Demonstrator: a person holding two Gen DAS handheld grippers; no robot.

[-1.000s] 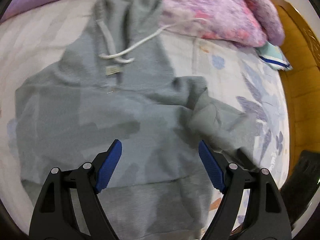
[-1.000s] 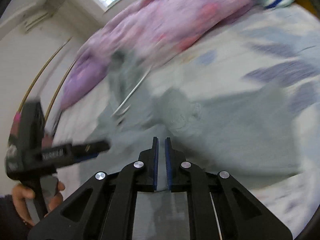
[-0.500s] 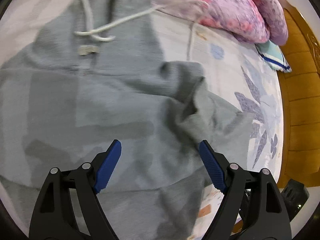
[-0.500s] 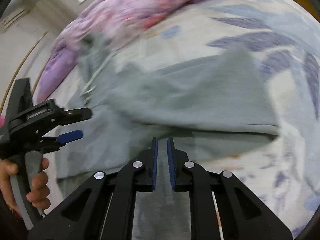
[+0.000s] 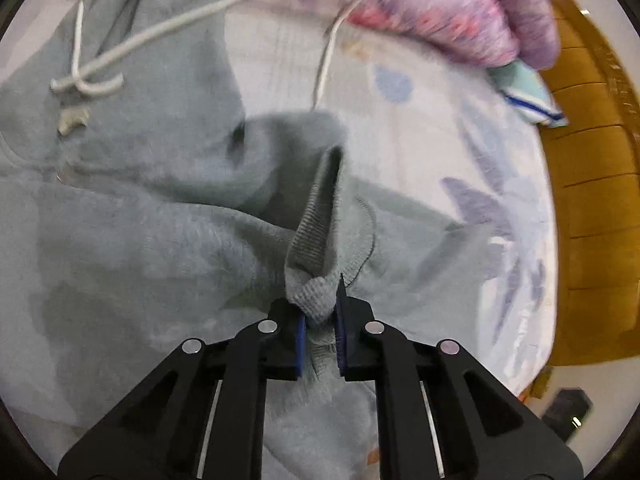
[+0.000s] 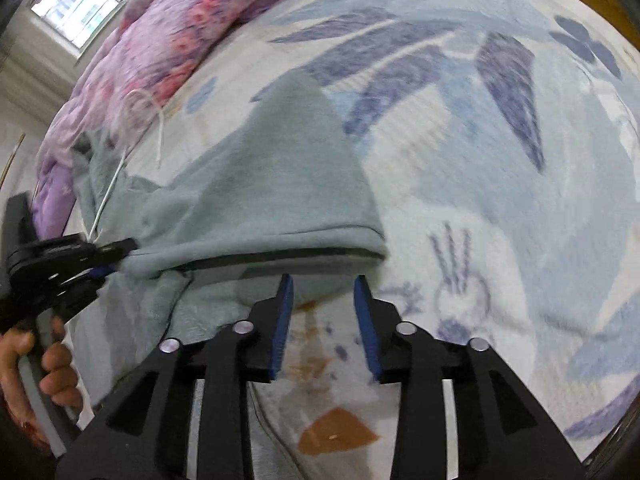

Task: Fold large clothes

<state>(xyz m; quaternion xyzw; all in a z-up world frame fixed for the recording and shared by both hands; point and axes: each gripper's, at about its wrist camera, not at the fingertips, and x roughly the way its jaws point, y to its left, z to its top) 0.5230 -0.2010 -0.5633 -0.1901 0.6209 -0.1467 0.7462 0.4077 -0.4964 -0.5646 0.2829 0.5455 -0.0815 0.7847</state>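
A grey hoodie [image 5: 140,240] lies spread on the bed, its white drawstring [image 5: 160,32] trailing near the neck. My left gripper [image 5: 318,304] is closing and its blue pads pinch the ribbed sleeve cuff [image 5: 316,240], which stands up between them. In the right wrist view the hoodie [image 6: 280,184] shows a sleeve folded across, with a person's hand [image 6: 52,364] holding the left gripper [image 6: 108,264] at its left end. My right gripper [image 6: 323,284] is opening just short of the fold's edge, over bare sheet, with nothing between its pads.
A pink and purple quilt [image 5: 440,8] is bunched along the far side. A folded pale blue cloth [image 5: 528,92] lies by the wooden bed frame [image 5: 592,200] on the right. The leaf-print sheet [image 6: 480,160] stretches right of the hoodie. A window [image 6: 80,4] is beyond.
The left gripper came down toward the folded sleeve and went from wide open to shut on its cuff. The right gripper's shut jaws parted as it swung to the hoodie's right edge.
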